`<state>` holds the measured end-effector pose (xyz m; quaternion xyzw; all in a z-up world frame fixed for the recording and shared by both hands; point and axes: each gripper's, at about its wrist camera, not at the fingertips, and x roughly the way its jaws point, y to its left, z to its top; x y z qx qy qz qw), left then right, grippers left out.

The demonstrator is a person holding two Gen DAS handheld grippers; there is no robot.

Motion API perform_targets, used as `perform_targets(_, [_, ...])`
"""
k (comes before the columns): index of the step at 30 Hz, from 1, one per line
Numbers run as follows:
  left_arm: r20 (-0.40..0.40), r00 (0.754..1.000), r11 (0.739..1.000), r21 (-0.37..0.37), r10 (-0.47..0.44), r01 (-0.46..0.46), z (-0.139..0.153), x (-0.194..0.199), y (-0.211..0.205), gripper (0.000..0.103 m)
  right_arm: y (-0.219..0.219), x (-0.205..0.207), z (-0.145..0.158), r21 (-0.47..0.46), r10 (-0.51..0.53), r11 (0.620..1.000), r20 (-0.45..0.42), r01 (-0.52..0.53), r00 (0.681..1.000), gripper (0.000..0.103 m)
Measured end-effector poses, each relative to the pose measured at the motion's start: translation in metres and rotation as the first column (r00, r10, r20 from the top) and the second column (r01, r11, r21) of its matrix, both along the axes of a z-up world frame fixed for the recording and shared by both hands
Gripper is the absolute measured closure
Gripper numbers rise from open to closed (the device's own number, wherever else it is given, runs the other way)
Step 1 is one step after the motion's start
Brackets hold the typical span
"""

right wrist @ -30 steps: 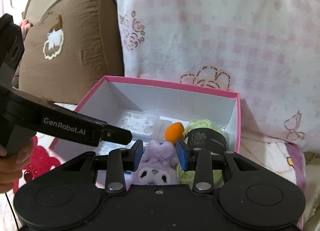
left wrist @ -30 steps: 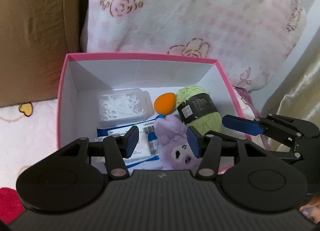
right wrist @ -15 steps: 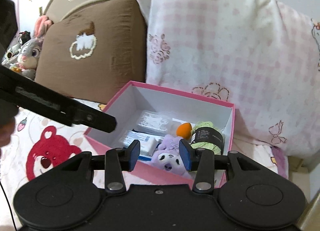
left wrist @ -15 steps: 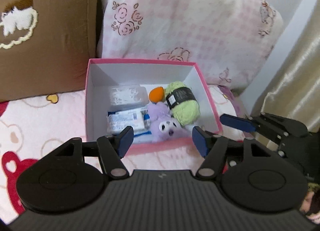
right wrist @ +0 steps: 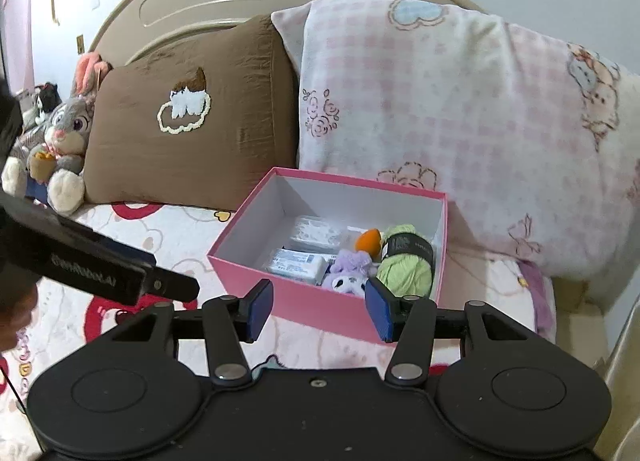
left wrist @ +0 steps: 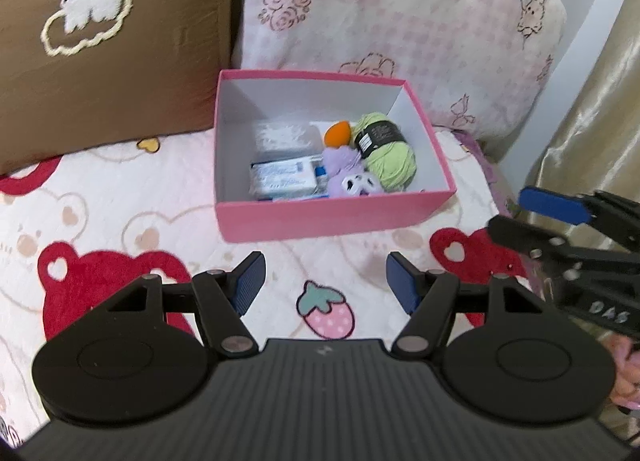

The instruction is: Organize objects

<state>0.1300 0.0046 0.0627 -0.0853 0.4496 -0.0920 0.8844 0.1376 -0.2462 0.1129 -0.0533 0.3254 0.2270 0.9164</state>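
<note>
A pink box (left wrist: 332,217) (right wrist: 320,313) with a white inside stands on the bed. It holds a green yarn ball (left wrist: 390,153) (right wrist: 406,265), an orange sponge (left wrist: 338,133) (right wrist: 368,240), a purple plush (left wrist: 350,177) (right wrist: 348,271), a white wipes pack (left wrist: 286,177) (right wrist: 298,263) and a clear plastic case (left wrist: 282,135) (right wrist: 316,231). My left gripper (left wrist: 324,285) is open and empty, hovering over the bedspread in front of the box. My right gripper (right wrist: 318,311) is open and empty, in front of the box's near wall.
A brown pillow (left wrist: 108,41) (right wrist: 188,117) and a pink checked pillow (left wrist: 396,17) (right wrist: 460,121) lean behind the box. A grey rabbit plush (right wrist: 66,137) sits at far left. A gold curtain (left wrist: 592,113) hangs at the right. The bedspread (left wrist: 120,213) has red bear prints.
Both grippers have pulled back from over the box and up, so the whole box and the pillows now show. Both stay open and empty.
</note>
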Motion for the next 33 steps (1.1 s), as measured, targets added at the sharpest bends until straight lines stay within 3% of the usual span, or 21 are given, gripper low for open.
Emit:
perform_targets(4, [-0.003, 1.000, 1.000, 0.016, 0.018, -0.018, -0.005, -0.014, 0.000, 0.037, -0.008, -0.014, 0.002, 0.016, -0.023, 1.000, 0.002, 0.023, 1.000, 0.038])
perform_targets(7, [0.000, 0.999, 0.999, 0.036, 0.036, -0.036, -0.009, -0.023, 0.001, 0.030, -0.012, -0.023, 0.002, 0.043, -0.034, 0.999, 0.003, 0.034, 0.999, 0.023])
perform_targets(12, [-0.014, 0.999, 0.999, 0.030, 0.043, -0.042, -0.017, -0.030, 0.005, 0.019, -0.013, -0.032, 0.000, 0.042, -0.072, 0.997, -0.003, 0.072, 0.997, 0.012])
perform_targets(14, [-0.006, 0.999, 0.998, 0.047, 0.046, -0.046, -0.019, -0.033, 0.006, 0.011, -0.014, -0.035, -0.003, 0.034, -0.087, 0.996, 0.003, 0.087, 0.996, 0.011])
perform_targets(19, [-0.012, 0.998, 0.995, 0.083, 0.065, -0.064, -0.025, -0.037, 0.006, 0.000, -0.017, -0.037, -0.012, 0.014, -0.124, 0.992, -0.014, 0.124, 0.992, 0.006])
perform_targets(25, [-0.018, 0.999, 0.989, 0.148, 0.031, -0.028, -0.024, -0.042, -0.009, 0.000, -0.014, -0.035, -0.017, -0.039, -0.155, 0.987, -0.035, 0.154, 0.987, 0.003])
perform_targets(29, [-0.064, 0.997, 0.991, 0.128, 0.040, -0.031, -0.024, -0.044, -0.011, 0.000, -0.016, -0.036, -0.017, -0.033, -0.154, 0.988, -0.043, 0.152, 0.987, 0.003])
perform_targets(33, [-0.030, 0.999, 0.991, 0.126, 0.042, -0.038, -0.020, -0.051, -0.012, 0.000, -0.018, -0.037, -0.020, -0.039, -0.166, 0.986, -0.057, 0.164, 0.984, 0.003])
